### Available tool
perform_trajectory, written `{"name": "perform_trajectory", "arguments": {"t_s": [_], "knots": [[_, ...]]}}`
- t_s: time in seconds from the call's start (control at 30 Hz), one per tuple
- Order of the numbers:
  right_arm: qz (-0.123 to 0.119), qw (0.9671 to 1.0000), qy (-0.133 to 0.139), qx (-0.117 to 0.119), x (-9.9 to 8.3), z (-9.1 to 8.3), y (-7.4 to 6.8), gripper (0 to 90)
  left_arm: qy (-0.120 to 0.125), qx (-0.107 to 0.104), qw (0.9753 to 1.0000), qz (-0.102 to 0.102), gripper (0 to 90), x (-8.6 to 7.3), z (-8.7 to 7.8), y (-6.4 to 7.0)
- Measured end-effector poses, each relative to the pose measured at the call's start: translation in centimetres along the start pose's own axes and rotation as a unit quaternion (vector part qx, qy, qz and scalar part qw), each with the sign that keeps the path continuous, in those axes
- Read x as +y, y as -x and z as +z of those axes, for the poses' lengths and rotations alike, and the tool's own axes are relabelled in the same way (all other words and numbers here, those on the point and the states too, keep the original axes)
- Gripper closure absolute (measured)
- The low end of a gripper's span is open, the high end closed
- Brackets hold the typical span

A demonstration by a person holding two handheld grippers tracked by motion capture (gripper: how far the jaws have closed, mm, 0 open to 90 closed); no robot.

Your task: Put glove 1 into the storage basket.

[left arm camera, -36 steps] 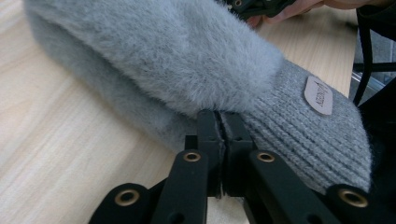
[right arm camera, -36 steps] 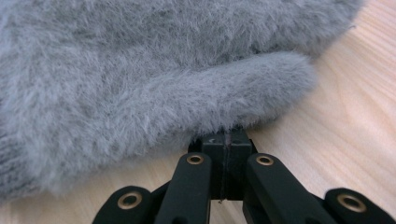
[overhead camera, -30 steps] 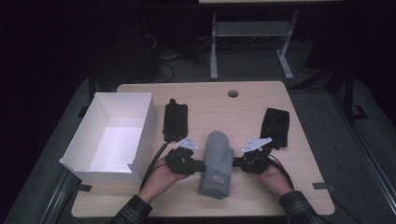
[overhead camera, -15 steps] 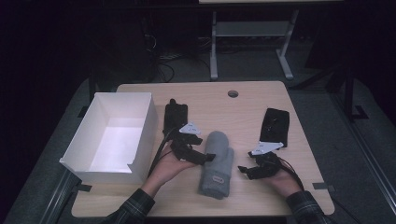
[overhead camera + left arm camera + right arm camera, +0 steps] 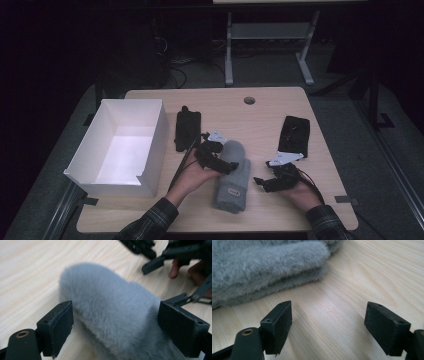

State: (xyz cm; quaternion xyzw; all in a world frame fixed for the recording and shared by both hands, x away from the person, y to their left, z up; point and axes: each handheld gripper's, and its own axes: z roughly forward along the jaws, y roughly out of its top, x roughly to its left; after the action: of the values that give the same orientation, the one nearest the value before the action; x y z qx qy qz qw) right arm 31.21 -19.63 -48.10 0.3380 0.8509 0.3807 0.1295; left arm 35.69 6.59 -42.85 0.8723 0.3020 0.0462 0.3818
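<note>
Grey fleece roll [image 5: 231,177], lower centre of the high view, lying on the counter [image 5: 260,115]: soft, light and compressible by its look, likely to sag if pinched at one end, so best taken across its thick middle. White box [image 5: 122,145], centre left. Left tool [image 5: 120,322], jaws spread wide, straddling the roll's rounded end without yet squeezing it. Right tool [image 5: 328,327], jaws equally wide and empty, just beside the roll's edge.
</note>
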Motion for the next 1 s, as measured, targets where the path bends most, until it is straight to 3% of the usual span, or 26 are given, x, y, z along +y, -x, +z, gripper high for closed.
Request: {"name": "perform_trajectory", "arguments": {"t_s": [0.07,0.13,0.17,0.33,0.5,0.6,0.73,0.83,0.87,0.93,1.0], "knots": [[0.0,1.0,0.0,-0.001,0.0,0.0,0.0,21.7,0.001,0.0,1.0,-0.01,13.1,-0.2,0.4,0.0],[0.002,1.0,-0.001,-0.001,0.0,0.0,0.0,21.5,-0.014,-0.001,0.9999,-0.008,13.0,-0.7,0.8,-0.4],[0.002,1.0,-0.002,-0.001,0.0,0.0,0.0,21.3,-0.019,-0.008,0.9996,-0.018,12.7,-1.1,1.3,-0.7],[0.002,1.0,-0.002,-0.001,0.1,0.0,0.0,21.2,-0.019,-0.019,0.9991,-0.034,12.7,-1.7,1.8,-1.1],[0.001,1.0,-0.001,-0.001,0.0,0.1,0.0,21.1,-0.025,-0.021,0.9989,-0.032,12.7,-2.1,2.2,-1.3],[0.001,1.0,-0.001,-0.002,0.0,0.1,0.0,21.0,-0.025,-0.034,0.9979,-0.049,12.8,-2.4,2.5,-1.6],[0.0,1.0,-0.002,-0.001,0.1,0.1,0.0,20.6,-0.026,-0.037,0.998,-0.044,13.7,-2.3,2.6,-1.5],[0.001,1.0,-0.002,-0.001,0.1,0.1,0.0,20.5,-0.027,-0.052,0.9975,-0.039,27.4,-2.3,2.5,-1.5],[0.001,1.0,-0.002,-0.002,0.1,0.1,0.0,20.5,-0.029,-0.07,0.9964,-0.038,33.6,-2.3,2.5,-1.5],[0.001,1.0,-0.002,-0.002,0.1,0.1,0.0,20.5,-0.031,-0.071,0.9963,-0.037,36.1,-2.2,2.5,-1.5],[0.001,1.0,-0.002,-0.002,0.1,0.1,0.0,20.4,-0.038,-0.082,0.9951,-0.041,44.4,-2.1,2.4,-1.3]]}}
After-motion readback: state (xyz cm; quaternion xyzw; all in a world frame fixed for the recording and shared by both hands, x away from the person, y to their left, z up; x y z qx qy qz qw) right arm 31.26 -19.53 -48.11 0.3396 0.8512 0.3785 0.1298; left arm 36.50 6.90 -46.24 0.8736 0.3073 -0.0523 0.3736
